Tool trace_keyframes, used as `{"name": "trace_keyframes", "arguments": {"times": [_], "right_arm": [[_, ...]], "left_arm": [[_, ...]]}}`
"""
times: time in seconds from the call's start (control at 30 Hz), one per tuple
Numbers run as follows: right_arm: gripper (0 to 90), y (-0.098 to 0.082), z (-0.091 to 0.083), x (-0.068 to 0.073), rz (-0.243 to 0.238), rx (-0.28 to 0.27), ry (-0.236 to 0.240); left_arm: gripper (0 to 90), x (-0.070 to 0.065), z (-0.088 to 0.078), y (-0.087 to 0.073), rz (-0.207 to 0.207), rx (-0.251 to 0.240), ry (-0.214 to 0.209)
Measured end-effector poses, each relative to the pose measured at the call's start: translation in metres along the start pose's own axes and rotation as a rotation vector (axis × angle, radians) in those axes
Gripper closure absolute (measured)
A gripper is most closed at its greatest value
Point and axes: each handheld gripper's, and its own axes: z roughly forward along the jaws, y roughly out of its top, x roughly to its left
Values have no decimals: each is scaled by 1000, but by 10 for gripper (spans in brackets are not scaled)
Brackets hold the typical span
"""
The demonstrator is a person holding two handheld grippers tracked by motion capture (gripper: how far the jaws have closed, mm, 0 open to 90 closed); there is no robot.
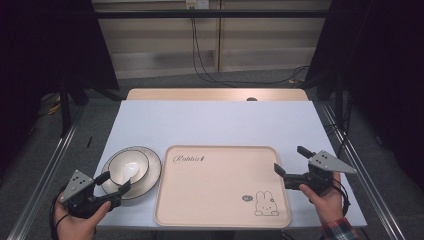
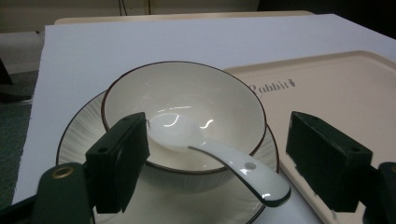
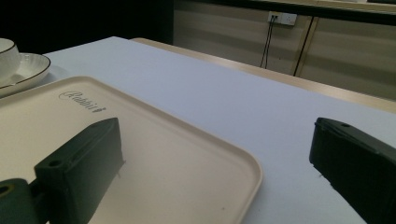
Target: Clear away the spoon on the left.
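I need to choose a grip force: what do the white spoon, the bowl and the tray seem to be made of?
White spoon and dark-rimmed white bowl: probably glazed ceramic, given the sharp glossy highlights. Beige rabbit-print tray: likely matte plastic or melamine, with a dull even surface and a moulded rim.

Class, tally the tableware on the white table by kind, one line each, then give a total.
Plate: 1
Bowl: 1
Spoon: 1
Tray: 1
Total: 4

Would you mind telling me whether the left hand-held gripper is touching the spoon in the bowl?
Apart. The left gripper view shows the left hand-held gripper with jaws either side of the spoon, clear space between the handle and each pad.
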Motion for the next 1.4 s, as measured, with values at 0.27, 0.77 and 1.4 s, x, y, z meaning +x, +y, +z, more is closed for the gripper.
{"name": "trace_keyframes", "arguments": {"times": [0.27,0.77,1.4], "right_arm": [[22,0,0,0,1,-3,-1],[22,1,1,1,0,-4,-1],[22,1,2,2,-4,-2,0]], "left_arm": [[262,-2,1,-2,0,20,-20],[349,-4,-8,-6,-4,36,-8],[633,-3,-10,-11,-18,66,-23]]}}
